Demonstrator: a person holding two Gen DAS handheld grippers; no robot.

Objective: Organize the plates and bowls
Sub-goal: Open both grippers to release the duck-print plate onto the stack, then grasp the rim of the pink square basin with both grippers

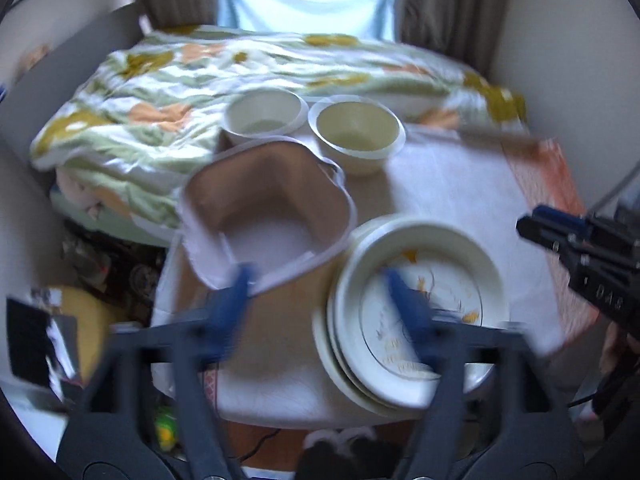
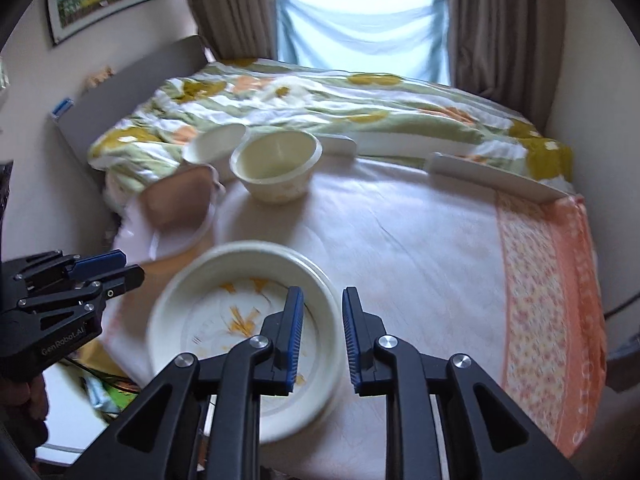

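R gripper (image 2: 322, 332) nearest: jaws apart w/ a narrow gap, nothing between them, poised over the right rim of the plate stack (image 2: 248, 328). L gripper (image 1: 320, 296) jaws wide apart, blurred, holding nothing; left finger sits in front of the pink square container (image 1: 268, 212), right finger over the plates. Stack lies on the table (image 2: 420, 240) near its front edge. Farther back, cream bowl (image 2: 276, 168) and white bowl (image 2: 218, 142), side by side. Floral bedding (image 2: 340, 100) beyond, then curtains (image 2: 360, 28).
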